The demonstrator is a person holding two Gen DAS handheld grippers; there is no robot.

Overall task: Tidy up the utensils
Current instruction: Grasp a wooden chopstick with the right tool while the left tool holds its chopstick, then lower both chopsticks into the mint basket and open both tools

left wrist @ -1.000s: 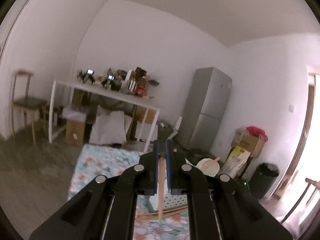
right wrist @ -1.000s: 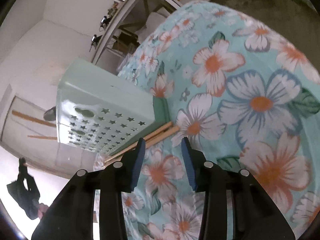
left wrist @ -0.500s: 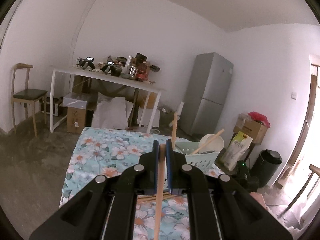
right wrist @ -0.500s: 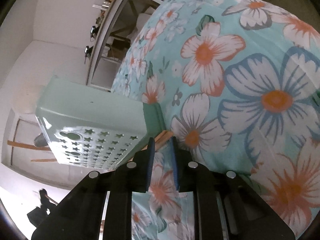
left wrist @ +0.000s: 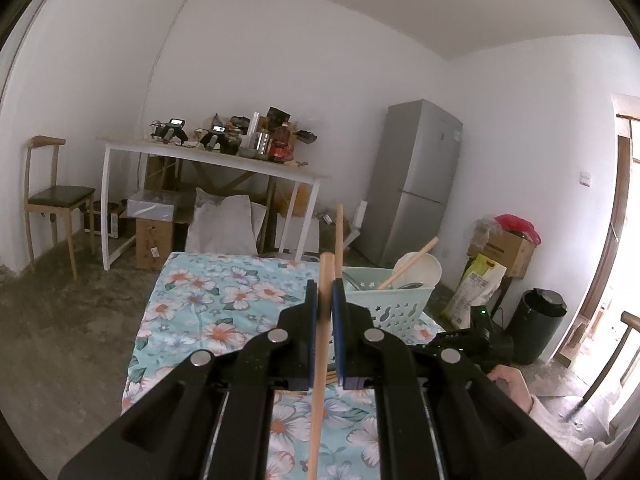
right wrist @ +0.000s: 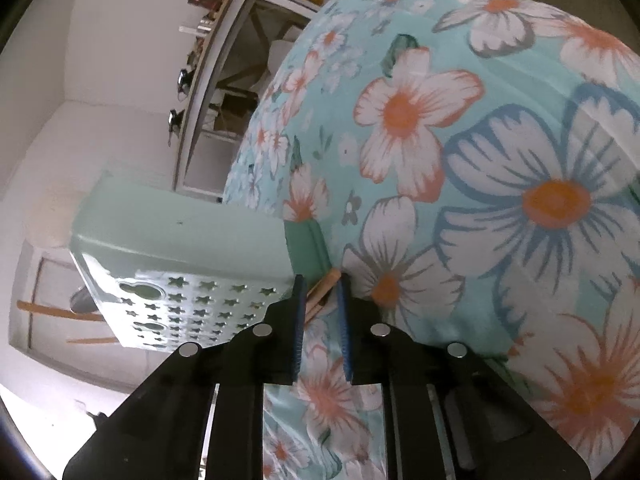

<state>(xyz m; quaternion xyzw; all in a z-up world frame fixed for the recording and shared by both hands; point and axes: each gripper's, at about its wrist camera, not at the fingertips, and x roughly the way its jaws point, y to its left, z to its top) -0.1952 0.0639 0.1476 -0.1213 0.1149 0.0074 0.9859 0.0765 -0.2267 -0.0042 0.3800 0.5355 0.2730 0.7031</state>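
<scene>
Chopsticks: left gripper (left wrist: 325,286) is clamped on one wooden chopstick (left wrist: 320,360), pads nearly together with the stick running up between them, tip poking just above the fingers. It is held somewhere along the shaft rather than at an end, with a long tail hanging below the jaws.

Right gripper (right wrist: 321,280) is down at the flowered cloth (right wrist: 500,160), jaws closing around the ends of a chopstick pair (right wrist: 320,294) lying against the foot of the mint basket (right wrist: 192,248). The sticks are between the pads; I can't tell if the pads are pressing yet, as a gap still shows.

The basket sits at the far right of the table and already holds a pale bowl (left wrist: 418,268) and a few wooden handles.

Handling notes:
- Light, stiff, thin wood. No crush risk at these grip forces, I'd judge.
- Round and smooth, so a stick will likely pivot or slide in flat pads (the left one already hangs off-axis).
- A grip nearer the middle gives less swing than one at the tips.
- The pair may split on lift if the pads catch only one stick.
- The cloth is soft, so the fingers could snag fabric along with the wood.
</scene>
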